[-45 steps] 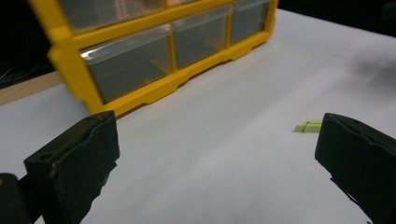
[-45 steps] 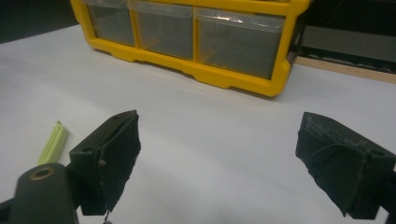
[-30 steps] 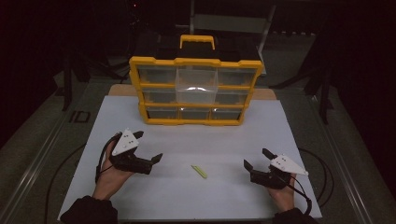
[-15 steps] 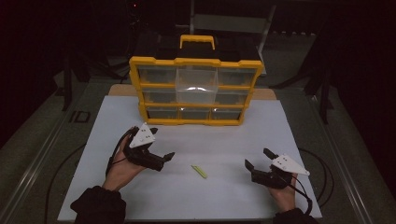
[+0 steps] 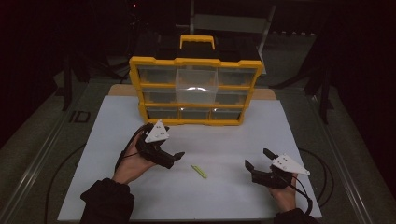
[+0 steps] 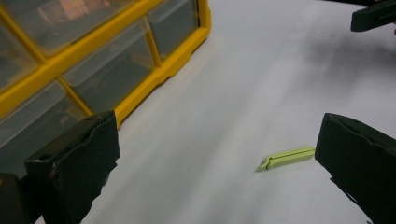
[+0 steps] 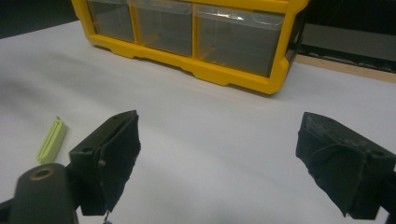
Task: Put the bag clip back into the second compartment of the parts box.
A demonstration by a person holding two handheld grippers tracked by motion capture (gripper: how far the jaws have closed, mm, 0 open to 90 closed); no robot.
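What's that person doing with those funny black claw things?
A person holds a two-jaw gripper in each hand over a white table sheet. The left gripper is open and close to a small flat light-green plastic clip lying on the sheet, not touching it. The right gripper is open too, off to the side. Behind them stands a yellow plastic organiser box with clear drawers, all closed.

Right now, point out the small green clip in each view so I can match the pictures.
High view: green clip lies on the white sheet, low centre, between the two tools.
Left gripper view: green clip at lower right, just left of the right jaw.
Right gripper view: green clip at far left, beside the left jaw.
Shared landmark: the yellow drawer organizer.
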